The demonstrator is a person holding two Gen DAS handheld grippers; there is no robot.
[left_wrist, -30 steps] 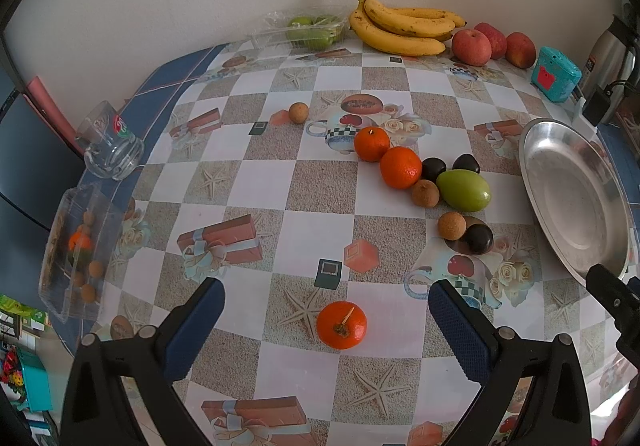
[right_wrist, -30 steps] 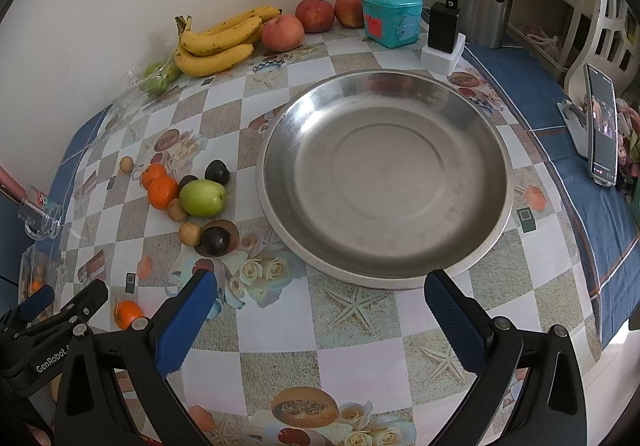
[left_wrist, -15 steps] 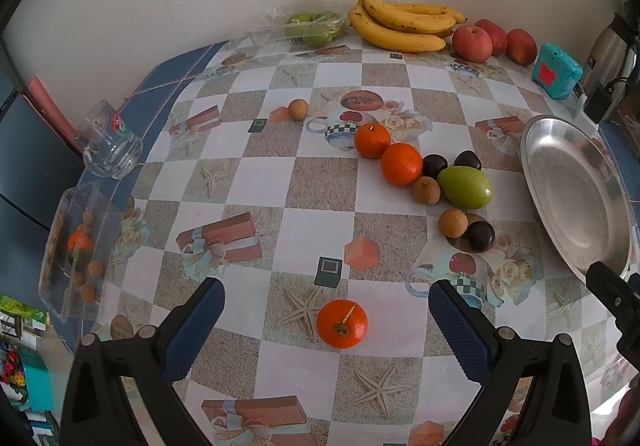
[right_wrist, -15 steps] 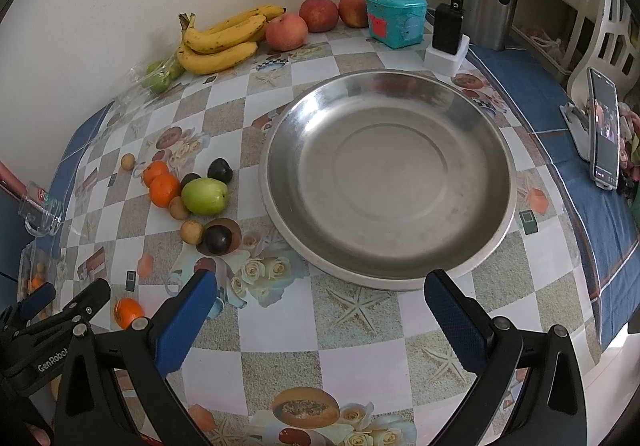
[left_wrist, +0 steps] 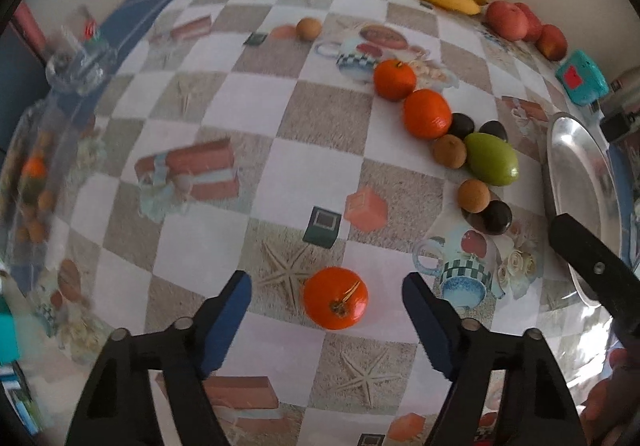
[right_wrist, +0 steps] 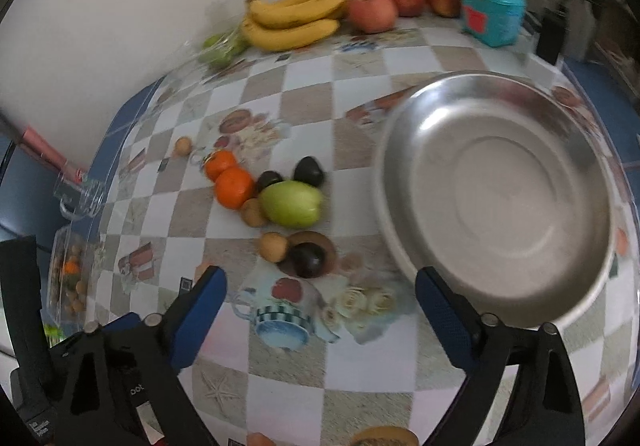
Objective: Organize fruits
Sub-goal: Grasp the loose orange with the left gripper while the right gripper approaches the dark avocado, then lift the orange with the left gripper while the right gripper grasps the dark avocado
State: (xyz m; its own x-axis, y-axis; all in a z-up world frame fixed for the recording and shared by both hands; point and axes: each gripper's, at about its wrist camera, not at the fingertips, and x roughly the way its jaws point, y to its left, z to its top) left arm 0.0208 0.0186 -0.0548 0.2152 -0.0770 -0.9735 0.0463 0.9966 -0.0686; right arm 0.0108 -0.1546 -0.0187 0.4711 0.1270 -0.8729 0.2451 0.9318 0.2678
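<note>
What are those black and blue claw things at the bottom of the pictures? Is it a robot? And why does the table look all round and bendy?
It isn't a robot. A person holds two grabbing tools, one in each hand, and each tool has a tiny camera that looks along its two blue fingers. That camera's lens bends the picture, so the flat table looks round.

One picture comes from the left gripper. Its jaws have just been closing in around an orange lying on the table, but they don't touch it yet.

The other comes from the right gripper, open and holding nothing; its jaws have narrowed a little too.

Also on the table: a big metal plate, bananas, apples, a green fruit and more oranges.
</note>
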